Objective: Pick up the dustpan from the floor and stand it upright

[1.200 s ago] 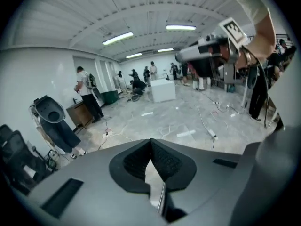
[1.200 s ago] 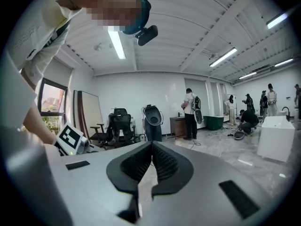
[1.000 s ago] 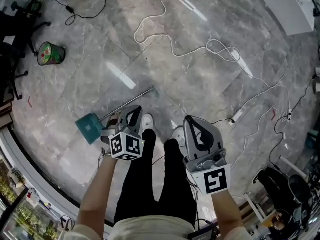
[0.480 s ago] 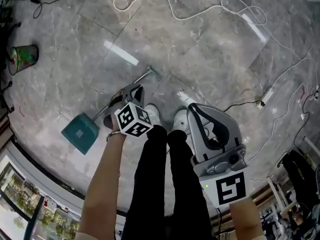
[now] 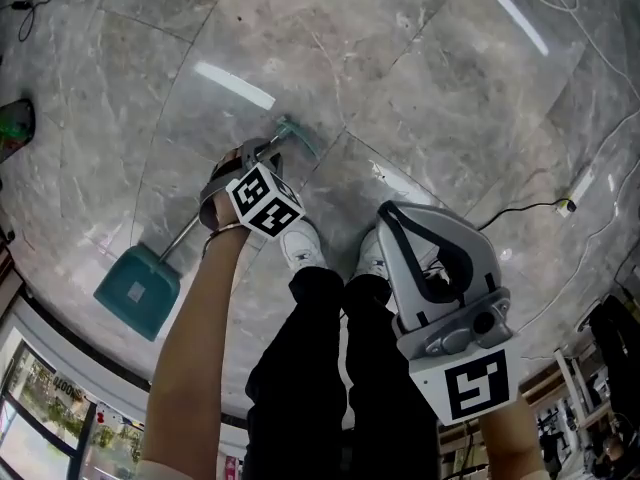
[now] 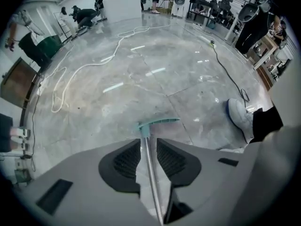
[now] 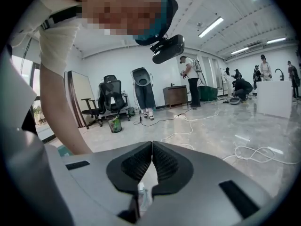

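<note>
Left gripper (image 5: 258, 156) (image 6: 148, 144) – low over the floor, jaws a narrow way apart and straddling the metal shaft of the dustpan. In the left gripper view the shaft (image 6: 150, 166) runs up between the ribbed pads (image 6: 126, 158), close against the left one, with a slit of floor showing on the other side; not clamped.

Right gripper (image 5: 385, 213) (image 7: 151, 146) – held higher, in front of the person's right leg. Jaw tips pressed together, nothing between them.

Grey marble floor (image 5: 420, 78) fills the head view, glossy, with streaks of ceiling light on it.

Person's legs (image 5: 330, 368) in black trousers stand at the middle of the head view, white shoes (image 5: 300, 248) side by side just right of the left gripper.

Dustpan (image 5: 135, 290) lies flat on the floor to the person's left: teal pan at lower left, shaft slanting up and right beneath the left gripper, teal T-shaped grip (image 5: 296, 134) (image 6: 158, 122) on the floor just past the jaw tips.

White cable (image 6: 70, 79) loops over the floor far ahead of the left gripper – well apart from the dustpan.
</note>
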Demonstrator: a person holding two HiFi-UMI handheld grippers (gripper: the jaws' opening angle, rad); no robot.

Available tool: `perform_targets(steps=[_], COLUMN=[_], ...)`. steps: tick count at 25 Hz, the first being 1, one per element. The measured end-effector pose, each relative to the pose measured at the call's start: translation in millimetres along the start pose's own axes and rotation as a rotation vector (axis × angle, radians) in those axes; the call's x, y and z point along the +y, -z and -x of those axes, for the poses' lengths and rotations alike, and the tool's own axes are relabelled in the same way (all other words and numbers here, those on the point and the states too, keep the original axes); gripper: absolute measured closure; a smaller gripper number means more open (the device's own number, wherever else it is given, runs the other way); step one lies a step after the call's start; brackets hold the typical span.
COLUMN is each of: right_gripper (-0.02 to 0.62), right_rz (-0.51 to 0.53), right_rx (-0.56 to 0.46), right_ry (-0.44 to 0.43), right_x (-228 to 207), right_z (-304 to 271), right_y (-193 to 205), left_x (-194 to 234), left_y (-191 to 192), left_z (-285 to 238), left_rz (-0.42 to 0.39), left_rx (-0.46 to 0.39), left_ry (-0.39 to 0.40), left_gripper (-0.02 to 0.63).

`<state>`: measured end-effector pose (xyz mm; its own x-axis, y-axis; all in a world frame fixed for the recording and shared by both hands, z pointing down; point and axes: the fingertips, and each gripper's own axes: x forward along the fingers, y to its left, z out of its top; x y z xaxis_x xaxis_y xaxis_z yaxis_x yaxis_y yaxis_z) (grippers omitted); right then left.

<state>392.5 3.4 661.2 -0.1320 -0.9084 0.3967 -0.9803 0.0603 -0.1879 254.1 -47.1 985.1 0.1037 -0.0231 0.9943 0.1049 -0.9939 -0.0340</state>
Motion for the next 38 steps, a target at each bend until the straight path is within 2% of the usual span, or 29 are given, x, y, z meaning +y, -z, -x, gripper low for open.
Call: perform_targets(steps=[4,9,13,17,22,28,34,38], right_gripper=[0.578,0.578,0.578,0.578,0.578,0.578,0.578,0.578], right_rz=[-0.003,-0.011,-0.013,-0.018,-0.024,0.015,0.058,0.042], right_rx=[-0.015,-0.030,-0.016,-0.003,0.008,0.014,-0.007,-0.039], right_ry=[0.011,0.022,0.026,0.027,0.010,-0.085,-0.147,-0.138], right_x=[-15.6,-29.4,-37.8,-35.7,-13.4,40.5,108.5,158.8], right_z=[-20.8,-31.6,-30.0,-22.8,-7.4,24.7,51.1,59.4], right_y=[31.1,50.5,56.5,45.6,4.9,-89.7,-176.6,-213.5], left_x=[2.3,4.2,2.4,6.6,19.0,34.8,58.1,59.8], left_y=[8.6,15.0,15.3,13.9,8.0,13.8,51.5,86.2], left_z=[-50.4,-84.8,-88.3,-70.2,-9.5,105.1,223.8,297.5], left_rz=[0.023,0.027,0.031,0.059,0.095,0.144,0.190,0.185], left_rx=[0.068,0.115,0.128,0.091,0.009,-0.110,-0.277,-0.425], left_ry=[0.010,0.011,0.016,0.008,-0.016,-0.052,-0.060,-0.064], left_gripper=[0.514,0.514,0.515,0.517,0.520,0.525,0.525,0.525])
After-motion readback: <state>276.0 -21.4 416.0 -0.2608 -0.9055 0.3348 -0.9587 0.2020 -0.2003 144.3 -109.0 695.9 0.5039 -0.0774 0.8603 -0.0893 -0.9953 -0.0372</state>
